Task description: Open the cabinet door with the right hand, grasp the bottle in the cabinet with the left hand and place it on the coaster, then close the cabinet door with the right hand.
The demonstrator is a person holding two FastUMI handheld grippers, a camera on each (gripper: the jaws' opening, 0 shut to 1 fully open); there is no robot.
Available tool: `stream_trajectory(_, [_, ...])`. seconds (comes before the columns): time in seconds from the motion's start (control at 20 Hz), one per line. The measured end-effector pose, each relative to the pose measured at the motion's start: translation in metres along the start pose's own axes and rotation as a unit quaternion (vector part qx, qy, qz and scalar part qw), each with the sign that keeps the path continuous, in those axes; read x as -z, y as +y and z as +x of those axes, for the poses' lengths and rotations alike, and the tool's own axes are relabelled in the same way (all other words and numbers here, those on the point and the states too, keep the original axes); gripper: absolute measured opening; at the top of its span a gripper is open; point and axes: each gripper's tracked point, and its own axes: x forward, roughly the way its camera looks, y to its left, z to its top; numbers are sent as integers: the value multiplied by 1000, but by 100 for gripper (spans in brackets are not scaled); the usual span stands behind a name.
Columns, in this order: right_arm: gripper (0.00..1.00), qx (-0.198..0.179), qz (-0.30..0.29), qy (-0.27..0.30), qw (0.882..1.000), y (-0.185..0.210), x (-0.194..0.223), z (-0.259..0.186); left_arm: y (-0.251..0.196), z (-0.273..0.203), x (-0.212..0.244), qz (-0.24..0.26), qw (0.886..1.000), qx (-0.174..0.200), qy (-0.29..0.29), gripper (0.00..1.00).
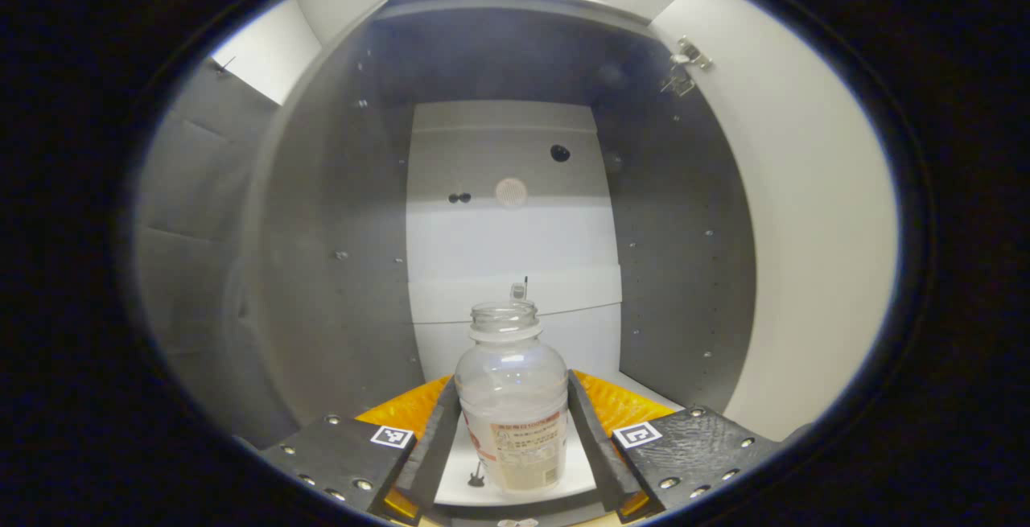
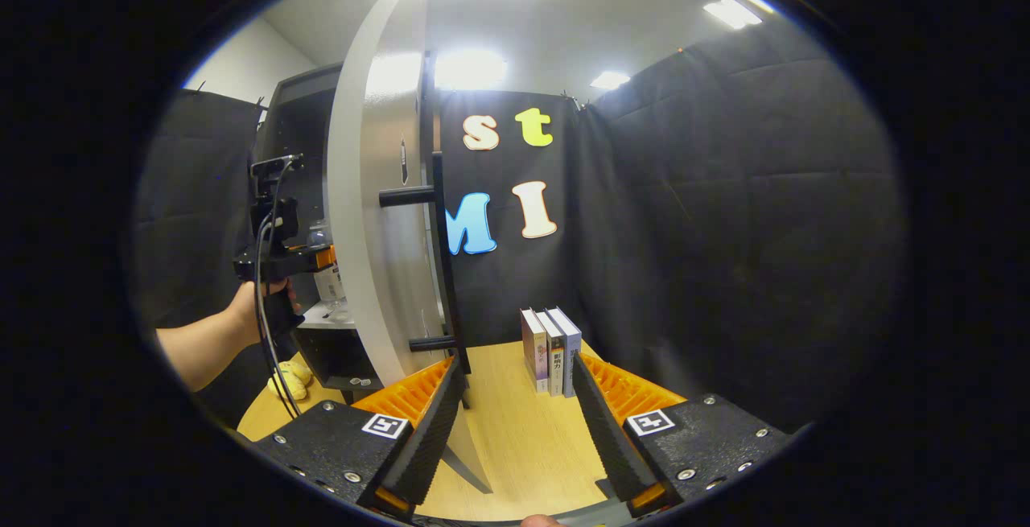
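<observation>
left gripper view
- cabinet [image 1: 338, 269]: door [image 1: 805, 253] swung open at the right, interior exposed
- bottle [image 1: 512, 398]: standing upright on the cabinet shelf [image 1: 591, 475], capless, long axis vertical, label low on the body
- left gripper [image 1: 513, 438]: reaching into the cabinet, fingers straddling the bottle, one on each side of its body
- finger state: spread around the bottle; inner faces looking very close to the glass, firm pressing on both sides not confirmable
- key relation: bottle sitting dead centre between the fingers and straight ahead, so closing looks like the only thing needed before lifting

right gripper view
- right gripper [image 2: 515, 438]: hovering over the wooden table [image 2: 515, 430], fingers apart, holding nothing
- door [image 2: 370, 213]: standing open edge-on just left of the fingers, bar handle [image 2: 438, 261] running vertically, near the left finger but not between the fingers
- left gripper [image 2: 278, 257]: seen farther off at the cabinet opening, held by a hand [image 2: 261, 302]; bottle [image 2: 326, 269] partly showing behind it
- books [image 2: 551, 350]: standing upright on the table ahead
- coaster: cannot spot it here
- judgement: grasp step in hand; placing and door closing not yet done
</observation>
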Motion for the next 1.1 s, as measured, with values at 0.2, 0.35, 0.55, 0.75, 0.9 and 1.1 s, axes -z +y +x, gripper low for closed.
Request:
stream_trajectory(0.2, [90, -29, -37, -26, 999, 0, -11, -5, 7, -57, -5, 33, 999, -21, -1, 74])
stream_trajectory(0.35, [93, -57, -43, -22, 997, 1, -3, -6, 8, -104, 0, 35, 998, -48, -2, 74])
stream_trajectory(0.55, [93, -90, -24, -18, 995, 0, 6, -9, 25, -148, -5, 37, 995, -89, -3, 74])
stream_trajectory(0.75, [94, -115, -28, -10, 993, -8, 22, -14, 27, -200, 4, 45, 991, -120, -26, 74])
stream_trajectory(0.9, [94, -124, -35, -10, 992, -19, 38, -18, 46, -246, 11, 41, 980, -186, -52, 74])
stream_trajectory(1.1, [94, -123, -40, 3, 992, -29, 67, -17, 54, -286, 52, 46, 970, -237, -40, 73])
